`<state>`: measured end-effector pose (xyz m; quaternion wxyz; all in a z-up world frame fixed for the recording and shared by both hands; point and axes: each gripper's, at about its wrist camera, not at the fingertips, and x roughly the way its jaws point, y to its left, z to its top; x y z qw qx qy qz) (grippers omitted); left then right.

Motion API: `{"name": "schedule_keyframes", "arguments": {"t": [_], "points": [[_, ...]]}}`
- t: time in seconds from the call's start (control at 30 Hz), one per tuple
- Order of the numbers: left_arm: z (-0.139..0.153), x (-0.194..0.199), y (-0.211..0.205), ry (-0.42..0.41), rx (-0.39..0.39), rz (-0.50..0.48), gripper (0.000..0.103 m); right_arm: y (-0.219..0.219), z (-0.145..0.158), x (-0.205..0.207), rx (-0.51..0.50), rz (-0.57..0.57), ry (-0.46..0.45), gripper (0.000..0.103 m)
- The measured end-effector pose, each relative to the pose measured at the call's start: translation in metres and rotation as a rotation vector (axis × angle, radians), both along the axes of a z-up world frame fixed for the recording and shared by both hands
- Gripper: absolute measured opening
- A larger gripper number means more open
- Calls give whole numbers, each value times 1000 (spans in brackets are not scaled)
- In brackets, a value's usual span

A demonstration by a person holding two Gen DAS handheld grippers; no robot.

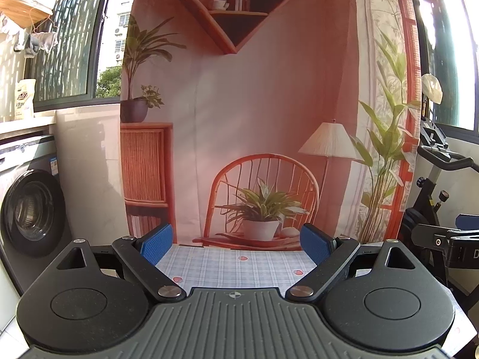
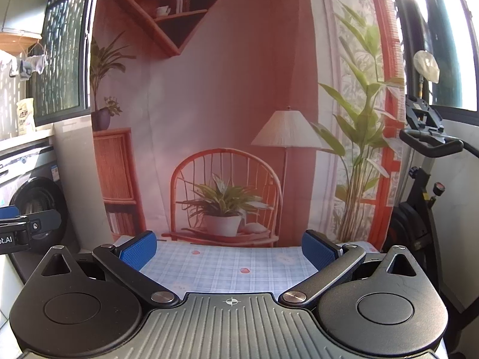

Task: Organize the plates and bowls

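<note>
Two tongs, left tongs (image 1: 238, 243) and right tongs (image 2: 229, 246), both spread wide, nothing between the pads. Both hover level above the desk (image 1: 236, 264), which lies in front of the printed backdrop (image 1: 257, 95). No plates or bowls visible in either view; location unknown. Judgement: tip both cameras down toward the desk to locate the dishes before reaching.

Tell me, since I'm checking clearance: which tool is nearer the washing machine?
Left. The left tool has the washing machine close on its left; the right tool sits beyond it, nearer the exercise bike.
</note>
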<state>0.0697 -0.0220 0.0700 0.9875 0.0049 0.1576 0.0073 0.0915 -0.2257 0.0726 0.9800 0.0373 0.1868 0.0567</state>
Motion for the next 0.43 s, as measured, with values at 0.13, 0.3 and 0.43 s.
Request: {"name": "schedule_keyframes", "arguments": {"t": [0.13, 0.3, 0.43], "points": [[-1, 1, -1, 5, 1, 0, 93, 0, 1, 0, 2, -3, 1, 103], [-1, 1, -3, 7, 2, -1, 93, -2, 0, -1, 13, -10, 2, 103], [-2, 2, 0, 17, -4, -5, 93, -5, -2, -1, 21, -11, 8, 103]]}}
